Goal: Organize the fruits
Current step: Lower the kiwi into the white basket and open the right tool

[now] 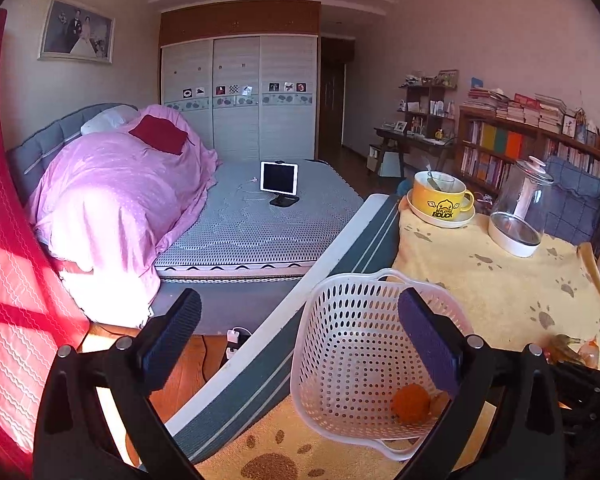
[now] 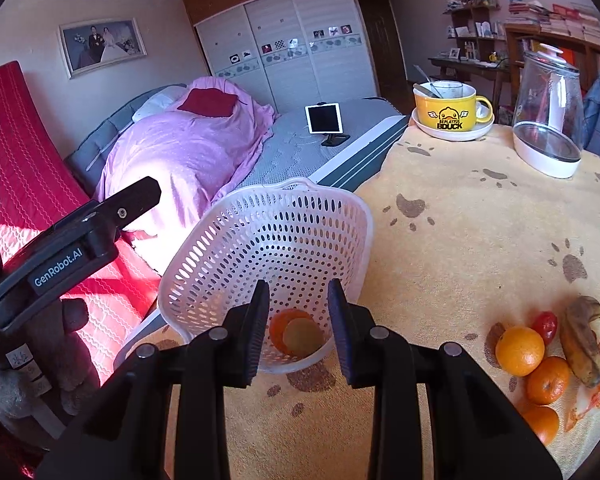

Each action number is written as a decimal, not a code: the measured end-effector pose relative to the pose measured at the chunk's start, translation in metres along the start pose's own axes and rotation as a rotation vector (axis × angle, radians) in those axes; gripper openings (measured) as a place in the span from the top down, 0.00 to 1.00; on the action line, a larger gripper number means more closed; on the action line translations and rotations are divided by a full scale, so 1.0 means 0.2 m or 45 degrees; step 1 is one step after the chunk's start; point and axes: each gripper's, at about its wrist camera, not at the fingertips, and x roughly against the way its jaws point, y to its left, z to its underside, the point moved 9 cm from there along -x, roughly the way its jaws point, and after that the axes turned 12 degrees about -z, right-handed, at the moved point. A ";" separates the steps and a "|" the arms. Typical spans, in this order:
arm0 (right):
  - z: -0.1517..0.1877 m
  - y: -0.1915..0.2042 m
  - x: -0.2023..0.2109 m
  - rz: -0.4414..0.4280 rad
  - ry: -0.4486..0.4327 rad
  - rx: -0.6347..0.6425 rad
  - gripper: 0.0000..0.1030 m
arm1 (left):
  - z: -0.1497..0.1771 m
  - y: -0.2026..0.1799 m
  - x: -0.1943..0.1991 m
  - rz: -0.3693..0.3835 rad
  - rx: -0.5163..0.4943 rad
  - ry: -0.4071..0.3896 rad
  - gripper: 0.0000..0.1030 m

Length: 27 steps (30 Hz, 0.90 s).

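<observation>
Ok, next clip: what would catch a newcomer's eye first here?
Probably the white basket at the near edge of the yellow paw-print cloth, with an orange fruit already inside and the open right gripper poised over it. Next, the loose pile off to the right: oranges, a small red fruit and a browned banana. The yellow duck mug stands at the cloth's far edge.

Yellow mug (image 2: 446, 111), glass jar (image 2: 550, 114), tablet (image 2: 324, 118)
</observation>
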 end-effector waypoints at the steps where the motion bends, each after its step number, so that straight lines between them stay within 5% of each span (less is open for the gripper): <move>1: 0.00 0.00 0.00 -0.004 0.003 0.000 0.70 | 0.00 0.00 0.00 0.000 0.001 0.001 0.03; 9: 0.00 -0.02 0.00 -0.006 -0.005 -0.027 0.67 | 0.01 0.00 -0.01 -0.006 0.002 0.012 0.03; 11: 0.00 -0.04 0.02 0.006 -0.026 -0.043 0.46 | 0.02 0.01 -0.02 -0.017 0.007 0.020 0.03; 17: -0.02 -0.14 0.10 0.032 -0.089 -0.149 0.30 | 0.03 0.01 -0.02 -0.018 0.001 0.028 0.03; 27: -0.03 -0.22 0.14 0.054 -0.143 -0.205 0.28 | 0.04 -0.01 -0.01 -0.041 -0.036 0.019 0.03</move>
